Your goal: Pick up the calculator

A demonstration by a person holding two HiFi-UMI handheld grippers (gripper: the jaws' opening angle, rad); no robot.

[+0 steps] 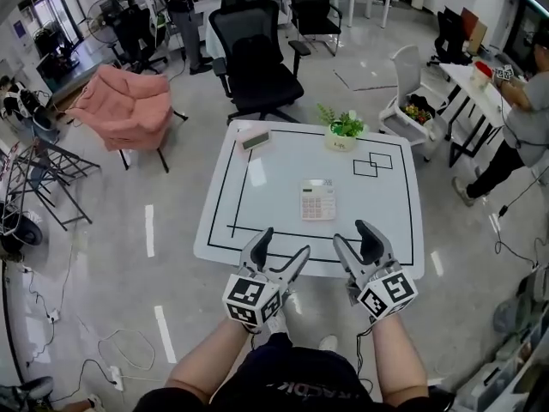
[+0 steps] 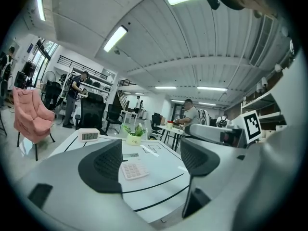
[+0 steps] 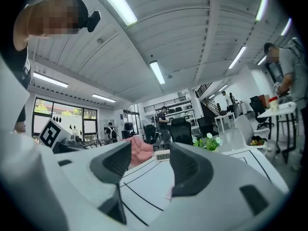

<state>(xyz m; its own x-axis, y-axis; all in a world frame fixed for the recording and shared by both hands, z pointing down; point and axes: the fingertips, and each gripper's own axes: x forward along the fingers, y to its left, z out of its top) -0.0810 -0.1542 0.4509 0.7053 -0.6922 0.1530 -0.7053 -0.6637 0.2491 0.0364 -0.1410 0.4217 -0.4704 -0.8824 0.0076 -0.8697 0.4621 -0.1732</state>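
Observation:
A pale pink calculator [image 1: 318,200] lies flat near the middle of the white table [image 1: 283,166]. In the left gripper view the calculator [image 2: 134,169] shows between the jaws, farther off on the table. Only a thin edge of the calculator [image 3: 169,192] peeks past the right jaw in the right gripper view. My left gripper [image 1: 282,247] hovers at the table's near edge, open and empty. To its right my right gripper [image 1: 358,238] is also open, holding nothing. Both sit short of the calculator.
A small digital clock [image 1: 256,138] stands at the table's far left and a potted plant [image 1: 345,130] at the far right. A black office chair [image 1: 257,58] is behind the table, a pink armchair [image 1: 129,106] to the left. People stand at desks in the background.

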